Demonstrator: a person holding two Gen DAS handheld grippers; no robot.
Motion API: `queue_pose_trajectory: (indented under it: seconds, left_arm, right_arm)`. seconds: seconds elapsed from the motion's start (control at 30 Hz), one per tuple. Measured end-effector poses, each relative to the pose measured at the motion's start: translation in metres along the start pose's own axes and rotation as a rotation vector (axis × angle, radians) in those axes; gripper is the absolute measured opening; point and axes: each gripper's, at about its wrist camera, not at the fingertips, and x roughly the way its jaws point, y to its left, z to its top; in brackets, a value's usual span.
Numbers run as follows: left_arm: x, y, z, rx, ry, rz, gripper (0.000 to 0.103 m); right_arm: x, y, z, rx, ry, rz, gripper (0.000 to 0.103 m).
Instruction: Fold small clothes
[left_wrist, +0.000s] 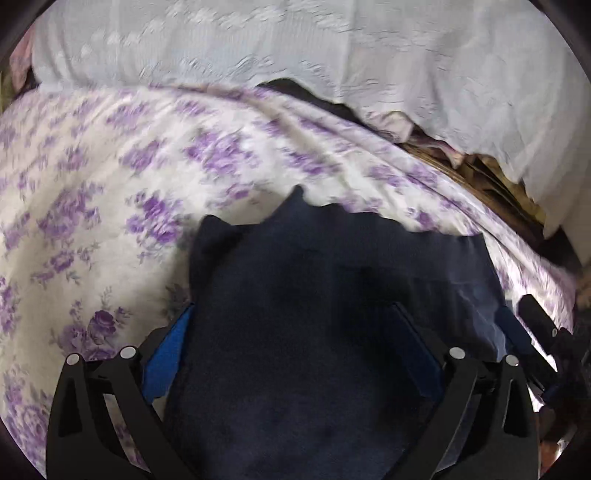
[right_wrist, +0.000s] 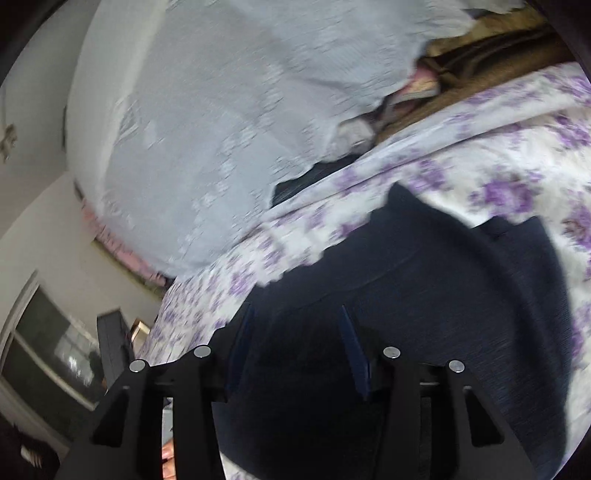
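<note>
Big picture first: a bed under a floral sheet, white w/ purple roses, fills most of both views. Behind it a pale grey-white embroidered cover is heaped up, w/ brown and pink bedding poking out from under its edge. Off at the edge of the right wrist view, a window in a plain wall.

Now the dark navy garment: it lies on the sheet, bunched, its top edge jagged, and it spreads across the lower half of both views.

Left tool: blue pads stand wide apart, navy cloth filling the whole gap btwn them and draped over the near side (can't tell if the pads actually press on it).

Right tool: fingers about half apart, cloth btwn them too; grip or no grip, can't tell, the fabric hides the pad faces. Both views blurred.
</note>
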Motion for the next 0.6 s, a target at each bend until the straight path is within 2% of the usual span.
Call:
queue_pose_trajectory:
  seconds: [0.07,0.13,0.17,0.2,0.23,0.37,0.43,0.57,0.6]
  left_arm:
    - [0.001,-0.013,-0.007,0.075,-0.008,0.047,0.098]
    - [0.006,-0.018,-0.011,0.103,-0.006,0.091,0.098]
    - [0.01,-0.019,-0.014,0.124,-0.002,0.128,0.098]
    - [0.018,-0.022,-0.017,0.154,0.011,0.184,0.099]
    - [0.024,-0.022,-0.02,0.164,0.029,0.195,0.099]
    - [0.016,-0.005,-0.015,0.071,0.044,0.15,0.098]
    - [0.001,-0.001,-0.015,0.034,0.01,0.104,0.098]
    - [-0.032,-0.013,-0.021,0.073,-0.099,0.047,0.098]
    - [-0.032,-0.017,-0.021,0.089,-0.1,0.042,0.098]
  right_arm:
    - [0.007,0.008,-0.008,0.0,0.051,0.046,0.049]
    - [0.014,0.007,-0.018,0.02,0.102,0.065,0.049]
    - [0.02,0.004,-0.022,0.032,0.134,0.054,0.048]
    - [0.026,0.001,-0.026,0.025,0.162,0.024,0.042]
    - [0.027,0.001,-0.027,0.007,0.163,0.01,0.041]
    - [0.018,0.002,-0.025,0.03,0.137,0.033,0.042]
    - [0.014,0.01,-0.026,0.002,0.123,0.035,0.046]
    - [0.002,0.021,-0.033,-0.033,0.117,0.072,0.046]
    - [0.003,0.021,-0.036,-0.031,0.131,0.073,0.046]
